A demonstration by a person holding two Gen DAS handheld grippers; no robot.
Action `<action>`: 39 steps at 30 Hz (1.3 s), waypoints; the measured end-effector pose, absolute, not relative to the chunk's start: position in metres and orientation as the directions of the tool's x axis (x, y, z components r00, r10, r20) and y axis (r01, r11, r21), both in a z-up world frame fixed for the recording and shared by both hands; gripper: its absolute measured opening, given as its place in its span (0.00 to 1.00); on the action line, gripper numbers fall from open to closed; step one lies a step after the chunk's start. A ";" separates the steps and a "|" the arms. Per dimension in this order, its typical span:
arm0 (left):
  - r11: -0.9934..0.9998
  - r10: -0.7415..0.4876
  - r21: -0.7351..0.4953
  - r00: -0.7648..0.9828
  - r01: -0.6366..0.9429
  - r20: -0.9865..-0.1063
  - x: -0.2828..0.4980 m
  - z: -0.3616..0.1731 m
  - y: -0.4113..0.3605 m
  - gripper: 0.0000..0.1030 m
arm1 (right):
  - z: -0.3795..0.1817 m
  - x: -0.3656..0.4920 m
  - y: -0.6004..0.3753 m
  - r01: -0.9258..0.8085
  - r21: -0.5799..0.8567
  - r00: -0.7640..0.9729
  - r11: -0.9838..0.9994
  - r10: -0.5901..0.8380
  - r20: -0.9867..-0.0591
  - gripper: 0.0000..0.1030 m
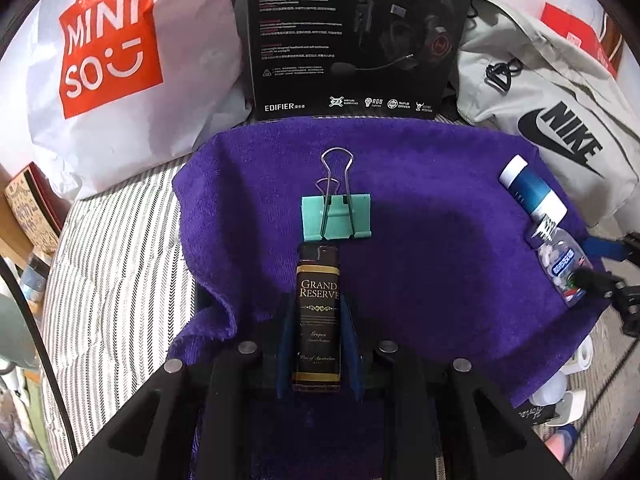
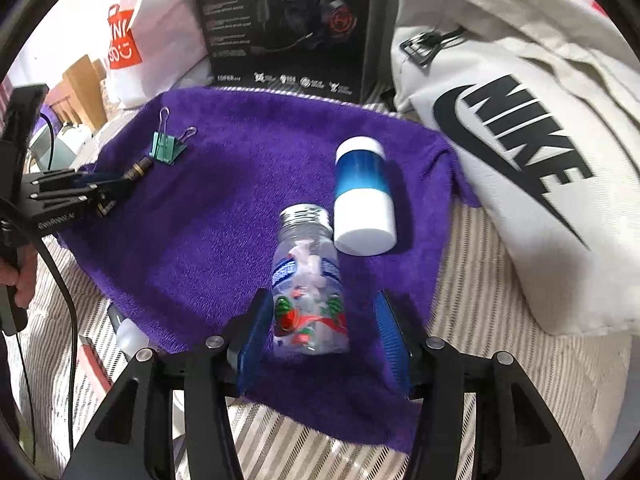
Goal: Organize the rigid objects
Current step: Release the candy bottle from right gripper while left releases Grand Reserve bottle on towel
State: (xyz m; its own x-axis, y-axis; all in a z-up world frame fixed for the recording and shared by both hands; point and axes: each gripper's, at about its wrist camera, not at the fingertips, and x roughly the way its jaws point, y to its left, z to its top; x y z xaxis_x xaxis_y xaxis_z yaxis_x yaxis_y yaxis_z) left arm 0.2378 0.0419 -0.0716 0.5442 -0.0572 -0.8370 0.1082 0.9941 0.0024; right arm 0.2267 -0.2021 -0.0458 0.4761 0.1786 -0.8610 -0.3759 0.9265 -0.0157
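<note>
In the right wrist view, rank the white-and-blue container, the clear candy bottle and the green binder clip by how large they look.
1-2. white-and-blue container and clear candy bottle: similar; the bottle sits nearer the camera, so I won't rank them.
3. green binder clip: clearly smallest, though farthest away.

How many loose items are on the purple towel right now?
4: green binder clip mid-towel, lighter between the left tool fingers, clear candy bottle between the right tool fingers, blue-white container beside it.
</note>
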 end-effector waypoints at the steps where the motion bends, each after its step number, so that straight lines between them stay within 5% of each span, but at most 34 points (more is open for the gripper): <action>1: 0.994 -0.052 0.009 0.546 0.108 -0.836 0.238 -0.072 0.041 0.22 | -0.043 0.224 -0.203 -0.372 -0.015 0.481 0.928 0.179 -0.858 0.52; 12: 0.995 -0.028 0.026 0.536 0.092 -0.844 0.227 -0.071 0.037 0.27 | -0.017 0.192 -0.208 -0.367 -0.003 0.517 0.930 0.201 -0.832 0.55; 17: 0.996 -0.054 -0.007 0.524 0.091 -0.850 0.218 -0.071 0.033 0.58 | -0.010 0.173 -0.212 -0.365 0.005 0.522 0.931 0.210 -0.826 0.55; 29: 0.995 -0.048 0.009 0.574 0.095 -0.818 0.158 -0.034 0.019 0.70 | -0.010 0.137 -0.225 -0.319 0.060 0.509 0.946 0.225 -0.831 0.56; 39: 0.992 -0.126 -0.112 0.535 0.059 -0.835 0.115 -0.053 0.006 0.71 | -0.020 0.102 -0.238 -0.257 0.145 0.490 0.955 0.258 -0.833 0.57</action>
State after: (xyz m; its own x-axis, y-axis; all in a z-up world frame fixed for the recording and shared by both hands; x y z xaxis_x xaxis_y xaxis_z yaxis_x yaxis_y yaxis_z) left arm 0.1146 0.0061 -0.0535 0.5349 -0.1263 -0.8354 0.0593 0.9919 -0.1120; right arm 0.1025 -0.2380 -0.0204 0.4899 0.2584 -0.8326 -0.2572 0.9554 0.1452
